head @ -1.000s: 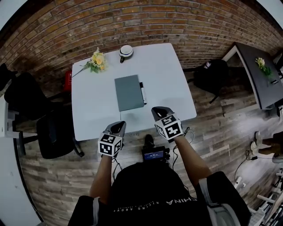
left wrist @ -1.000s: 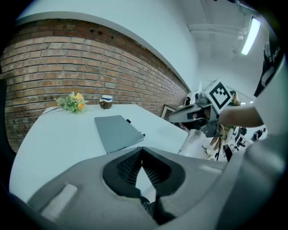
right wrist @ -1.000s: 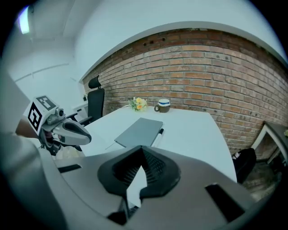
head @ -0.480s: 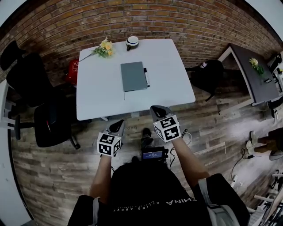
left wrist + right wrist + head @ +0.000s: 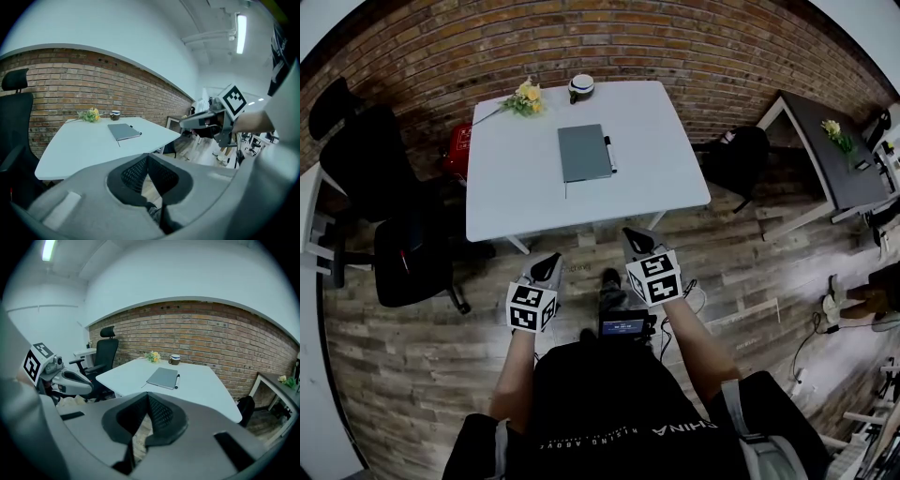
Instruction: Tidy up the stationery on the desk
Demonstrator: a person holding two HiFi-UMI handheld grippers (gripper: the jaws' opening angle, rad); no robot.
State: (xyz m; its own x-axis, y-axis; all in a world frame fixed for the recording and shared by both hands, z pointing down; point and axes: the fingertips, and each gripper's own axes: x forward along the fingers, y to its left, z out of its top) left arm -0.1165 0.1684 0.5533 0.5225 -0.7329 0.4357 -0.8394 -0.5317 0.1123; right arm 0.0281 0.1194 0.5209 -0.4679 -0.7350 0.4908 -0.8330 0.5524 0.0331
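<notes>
Head view: notebook [image 5: 584, 152], pen [image 5: 607, 153] long axes toward wall [image 5: 609, 47]; L gripper [image 5: 548, 265], R gripper [image 5: 636, 239] jaws pressed together.

Matt wht desk [image 5: 516, 187], wood floor [image 5: 412, 366].

White desk [image 5: 506, 202] is left largely bare around a grey notebook [image 5: 584, 152] at upper centre; its top edge is taken by flowers [image 5: 525, 97] and a mug [image 5: 580, 86], the left by office chairs [image 5: 408, 267].
</notes>
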